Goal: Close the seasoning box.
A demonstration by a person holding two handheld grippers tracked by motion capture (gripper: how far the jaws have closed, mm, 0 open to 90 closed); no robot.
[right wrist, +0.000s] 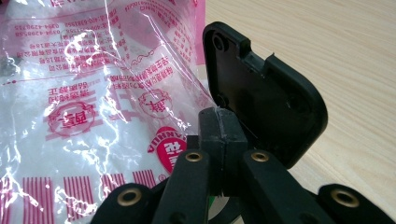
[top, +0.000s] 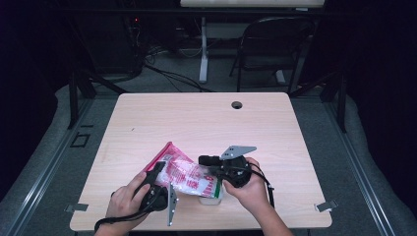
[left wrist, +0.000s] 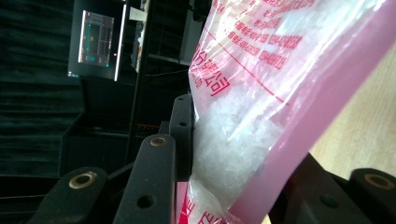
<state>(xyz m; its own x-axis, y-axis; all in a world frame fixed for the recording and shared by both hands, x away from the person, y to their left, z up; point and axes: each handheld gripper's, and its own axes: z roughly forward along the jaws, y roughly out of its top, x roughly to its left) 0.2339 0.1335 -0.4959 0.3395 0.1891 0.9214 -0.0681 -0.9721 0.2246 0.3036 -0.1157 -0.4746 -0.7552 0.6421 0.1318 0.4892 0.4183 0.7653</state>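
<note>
A clear plastic bag (top: 184, 176) with red print and a pink strip along one edge lies tilted over the near middle of the table; white grains fill it (left wrist: 233, 130). My left gripper (top: 156, 173) is shut on the bag's pink-edged end, with the bag pressed between its jaws (left wrist: 233, 154). My right gripper (top: 206, 161) is shut, its jaws pinching the clear film at the bag's other end (right wrist: 217, 123). A small clear container (top: 211, 198) sits on the table just under that end of the bag.
The light wooden table (top: 206, 123) has a round cable hole (top: 237, 104) near its far edge and metal clips (top: 325, 205) at its front corners. A dark folding chair (top: 275, 44) stands behind the table.
</note>
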